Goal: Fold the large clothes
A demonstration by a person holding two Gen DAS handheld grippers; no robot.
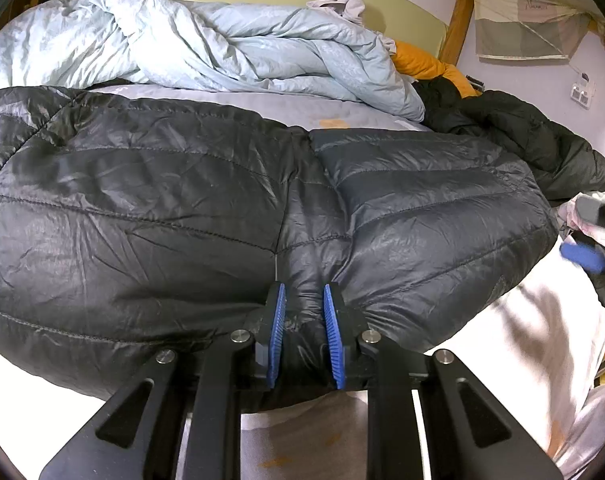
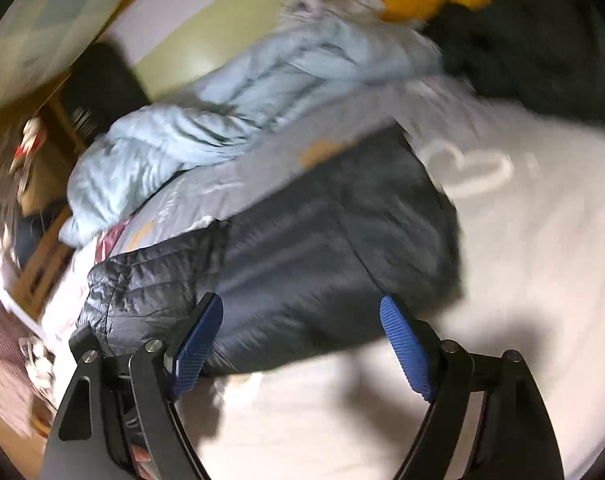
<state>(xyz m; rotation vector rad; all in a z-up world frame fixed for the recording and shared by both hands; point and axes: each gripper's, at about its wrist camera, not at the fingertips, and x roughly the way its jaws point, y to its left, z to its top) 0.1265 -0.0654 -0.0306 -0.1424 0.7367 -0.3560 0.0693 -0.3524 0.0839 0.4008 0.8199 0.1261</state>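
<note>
A large dark quilted puffer jacket (image 1: 142, 208) lies spread across the bed, its right part folded over in a greyer panel. My left gripper (image 1: 304, 292) is shut on a bunched fold of the jacket's near edge, with fabric pinched between the blue pads. In the right wrist view, which is blurred, my right gripper (image 2: 302, 304) stands wide open above the near right part of the jacket (image 2: 322, 232), and no fabric is pressed by its pads. One of its blue pads (image 1: 582, 254) shows blurred at the right edge of the left wrist view.
A crumpled light blue duvet (image 1: 222, 48) fills the back of the bed. An orange cloth (image 1: 418, 62) and another dark jacket (image 1: 522, 136) lie at the back right. White sheet (image 1: 522, 340) shows at the near right. A wooden bed post (image 1: 456, 28) rises behind.
</note>
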